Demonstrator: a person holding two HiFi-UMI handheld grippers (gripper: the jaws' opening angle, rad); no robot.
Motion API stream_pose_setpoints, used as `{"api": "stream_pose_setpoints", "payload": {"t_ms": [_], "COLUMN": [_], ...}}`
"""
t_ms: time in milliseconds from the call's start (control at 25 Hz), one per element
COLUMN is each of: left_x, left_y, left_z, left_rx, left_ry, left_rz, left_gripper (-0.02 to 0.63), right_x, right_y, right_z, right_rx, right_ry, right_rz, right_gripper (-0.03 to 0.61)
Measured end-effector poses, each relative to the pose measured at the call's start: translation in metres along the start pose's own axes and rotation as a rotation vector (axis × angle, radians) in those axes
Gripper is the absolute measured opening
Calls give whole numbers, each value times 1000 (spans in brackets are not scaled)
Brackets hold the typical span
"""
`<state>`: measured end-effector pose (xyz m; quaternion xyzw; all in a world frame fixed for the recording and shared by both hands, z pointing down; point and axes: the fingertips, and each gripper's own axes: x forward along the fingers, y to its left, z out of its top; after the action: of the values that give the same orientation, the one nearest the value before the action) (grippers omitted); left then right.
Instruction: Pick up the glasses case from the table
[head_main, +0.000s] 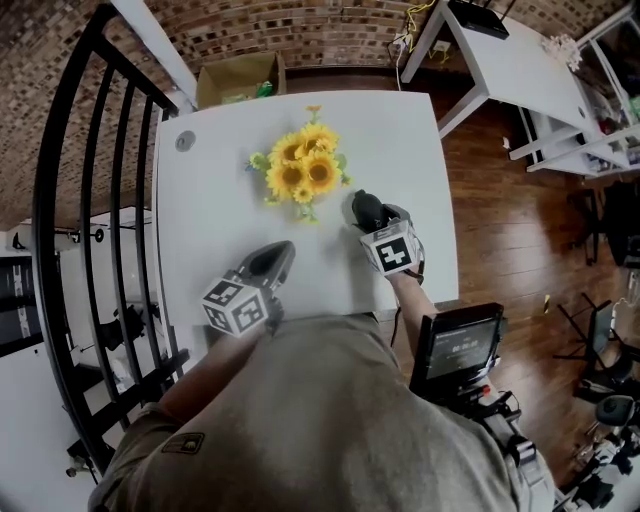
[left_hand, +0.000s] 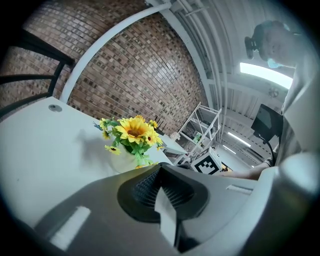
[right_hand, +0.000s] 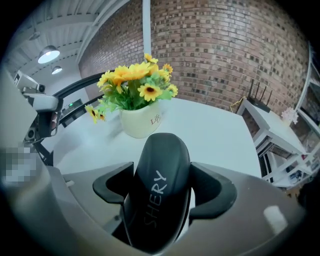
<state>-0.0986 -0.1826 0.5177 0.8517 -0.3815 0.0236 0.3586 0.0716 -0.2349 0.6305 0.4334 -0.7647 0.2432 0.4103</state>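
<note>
The glasses case (right_hand: 159, 192) is a dark, smooth, hard-looking shell with rounded ends. "SHERY" is written in pale letters along its domed top. Its long axis runs straight out along the right gripper's line, and its rounded far end points toward the cream sunflower pot (right_hand: 141, 122). From the head view it sits just to the right of that pot, on the person's side of it, over the white table (head_main: 200, 210). Whether it rests on the tabletop or is slightly raised cannot be made out.

The right gripper (head_main: 370, 212) has its jaws spread wide around the case, one on each long side. The black pads (right_hand: 114, 186) seem to bear on both flanks. The grip looks made, though a thin pale gap shows low on the right side.

The left gripper (left_hand: 161, 200) hangs near the table's front edge, to the left of the pot and nearer the person than it. Its ribbed pads are clenched together with nothing between them, and its nose points roughly toward the flowers.
</note>
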Motion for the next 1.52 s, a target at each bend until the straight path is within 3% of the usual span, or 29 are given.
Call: {"api": "stream_pose_setpoints", "payload": {"t_ms": [480,800,960,1120,1520], "left_x": [-16,-45,-57,-69,-66], "left_y": [-21,-48,-57,-64,-84], "left_z": [8,18,21,29,39], "left_rx": [50,67,72,79,100], "left_ry": [-3,-30,-62,-101,-164], "left_rz": [-103,-186,-209,-196,-163], "left_gripper": [2,2,2,2,2], "right_x": [-113,-210,-237,-253,-255], "right_y": [7,36,51,63,72], "right_z": [58,74,77,85,77], "right_rx": [275,566,636,641,616], "right_ry": [-527,-842,-935,-985,-963], "right_rz": [-38,112,188,250,341], "right_gripper": [365,366,367,367,371]}}
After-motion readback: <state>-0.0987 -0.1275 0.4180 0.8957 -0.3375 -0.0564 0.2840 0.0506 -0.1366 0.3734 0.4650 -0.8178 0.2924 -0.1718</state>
